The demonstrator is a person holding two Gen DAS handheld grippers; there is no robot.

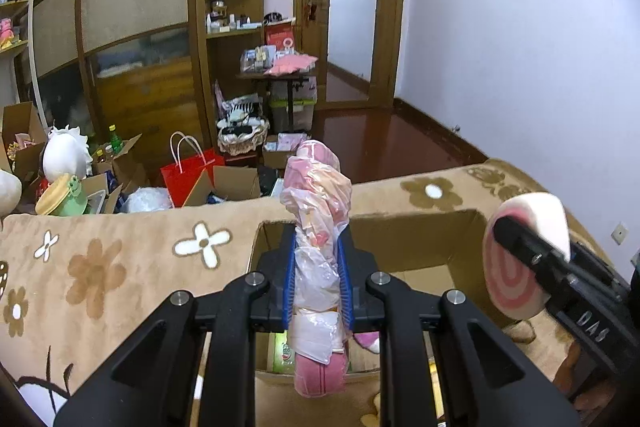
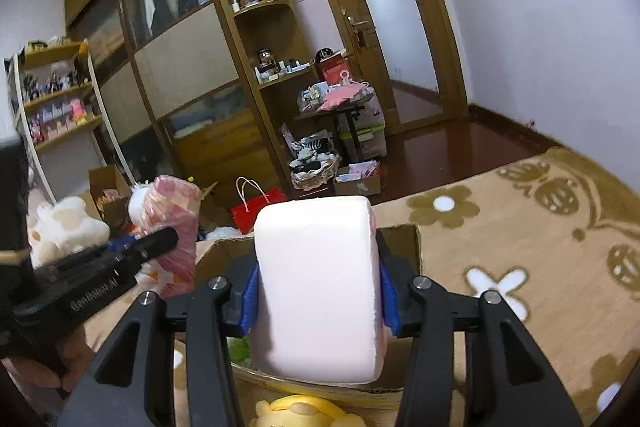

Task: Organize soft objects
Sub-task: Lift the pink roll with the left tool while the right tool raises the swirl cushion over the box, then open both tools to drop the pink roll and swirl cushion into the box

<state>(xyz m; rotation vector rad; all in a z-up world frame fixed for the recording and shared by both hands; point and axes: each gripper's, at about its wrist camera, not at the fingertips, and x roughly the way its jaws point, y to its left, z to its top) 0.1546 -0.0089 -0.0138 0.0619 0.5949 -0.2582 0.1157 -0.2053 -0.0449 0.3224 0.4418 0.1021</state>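
My left gripper is shut on a pink soft toy wrapped in clear plastic and holds it upright over an open cardboard box on the beige flowered blanket. My right gripper is shut on a round white cushion with pink swirl faces, also above the box. In the left wrist view the cushion shows at the right, beside the box. In the right wrist view the wrapped toy and the left gripper's fingers show at the left.
The flowered blanket covers the surface around the box. A yellow plush lies at the near edge. Beyond the blanket edge are a red bag, cardboard boxes, plush toys, wardrobe and door.
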